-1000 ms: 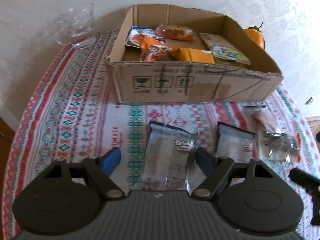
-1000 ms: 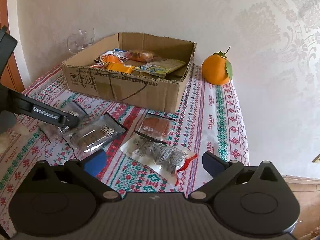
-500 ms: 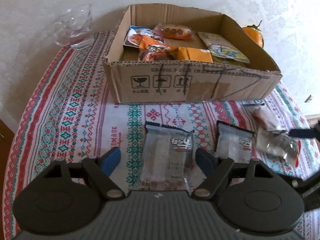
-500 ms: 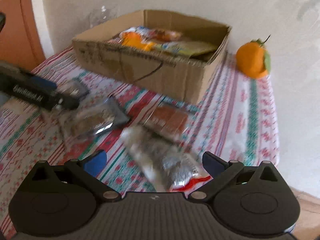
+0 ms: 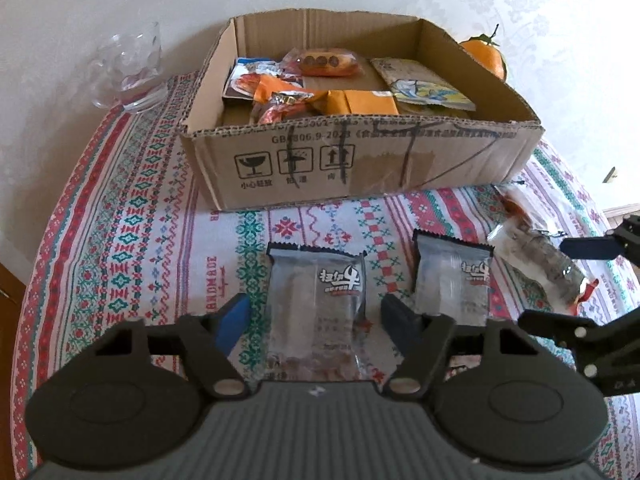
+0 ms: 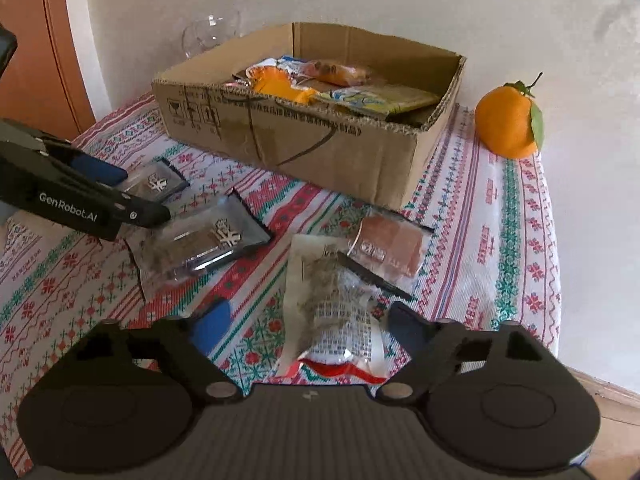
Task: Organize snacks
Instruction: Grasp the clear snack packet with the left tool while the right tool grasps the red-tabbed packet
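Closing just now, both pairs of tongs, each astride a packet lying flat on the patterned cloth of the counter.

From the left wrist: left tongs narrowed about the clear grey snack packet with black top edge, pads beside its long sides, contact not clear. Open brown cardboard box of snacks beyond a bare strip of cloth; clear glass mug by the far left edge.

From the right wrist: right tongs still apart around the crinkled clear packet with red end, a gap at the left pad. Orange with green leaf near the right edge.
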